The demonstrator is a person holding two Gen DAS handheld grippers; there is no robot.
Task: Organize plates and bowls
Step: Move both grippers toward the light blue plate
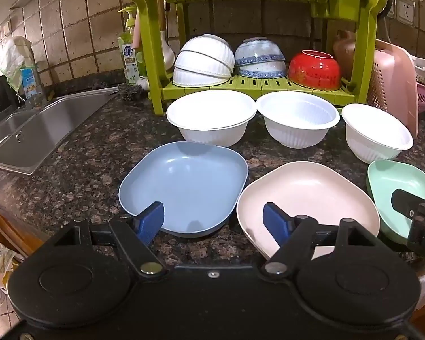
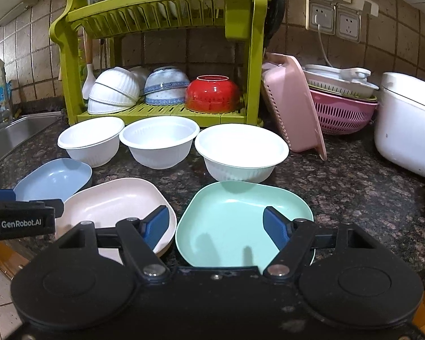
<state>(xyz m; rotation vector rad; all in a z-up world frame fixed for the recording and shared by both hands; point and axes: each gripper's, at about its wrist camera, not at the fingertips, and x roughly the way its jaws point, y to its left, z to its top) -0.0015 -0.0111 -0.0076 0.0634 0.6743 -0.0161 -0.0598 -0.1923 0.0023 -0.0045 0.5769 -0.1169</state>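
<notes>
"GenRobot.AI" is read in white letters on the black body of the left gripper (image 2: 19,222), at the left edge of the right wrist view. A single white "D" is made out on the black body of the right gripper (image 1: 419,221), at the right edge of the left wrist view. Blue characters are seen on the soap bottle (image 1: 131,56) label at upper left, but they cannot be read.

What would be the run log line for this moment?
left gripper: open, empty | right gripper: open, empty | blue plate, pink plate, green plate: on counter
</notes>
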